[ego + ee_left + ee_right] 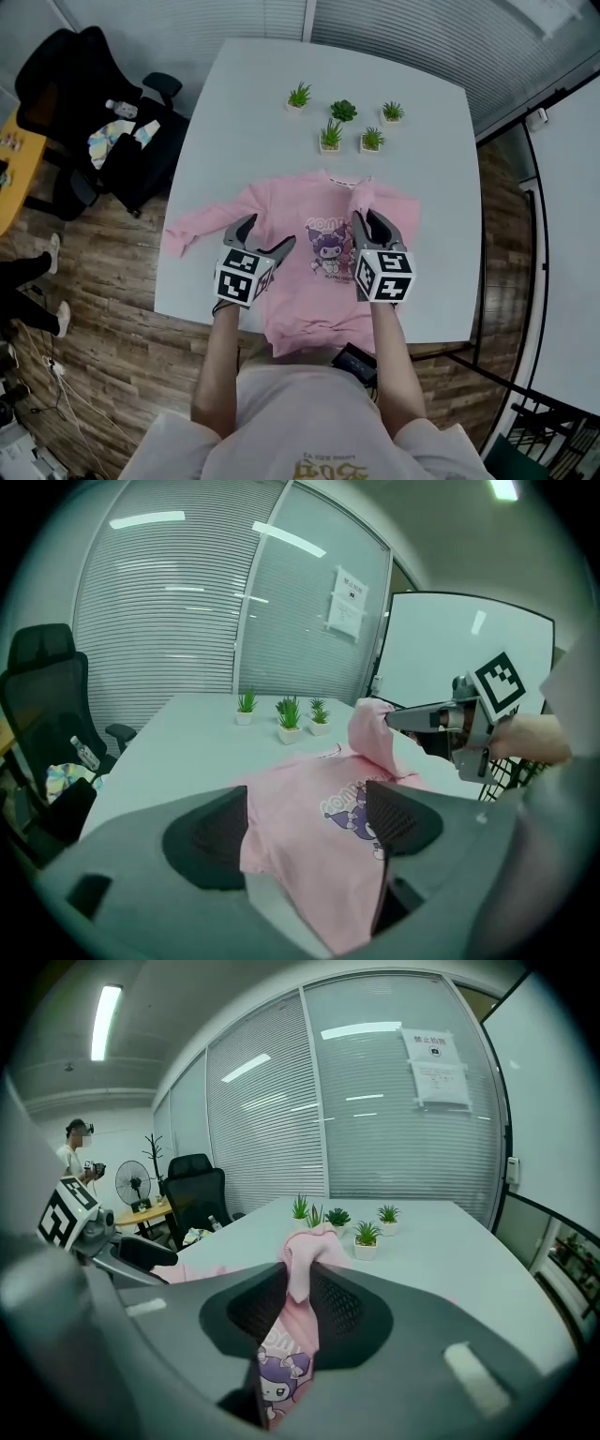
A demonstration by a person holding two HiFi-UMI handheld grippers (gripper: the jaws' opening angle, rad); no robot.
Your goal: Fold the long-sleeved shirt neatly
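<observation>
Fabric of the long-sleeved shirt (309, 258) is a soft, matte pink knit with a ribbed hem and a purple cartoon print (328, 251) on the chest. It lies face up on the smooth white surface (244, 112), directly beneath and ahead of both grippers, with its hem hanging over the near edge.

The right gripper (372, 217) has its dark, mesh-textured pads closed narrowly on a bunched fold of the pink cloth. The fold rises out of the jaws in a rounded hump, and the rest drapes down below them. The left gripper (267, 232) stands wide, its two curved grey jaws well apart. It hovers over the shirt's body beside the print, and nothing is pinched between its pads. The other sleeve (192, 230) trails out flat to the outer side of the left gripper, reaching the surface's edge.

Beyond both grippers, past the collar, five small potted plants (344, 111) with spiky green leaves sit in white square pots, near one another and apart from the shirt. Farther off to the left gripper's outer side stands a black office chair (84, 103) with a bottle (122, 108) and some cloth on its seat. Ribbed blinds (178, 621) line the glass wall ahead, and a glossy whiteboard (450, 658) stands behind the right gripper.
</observation>
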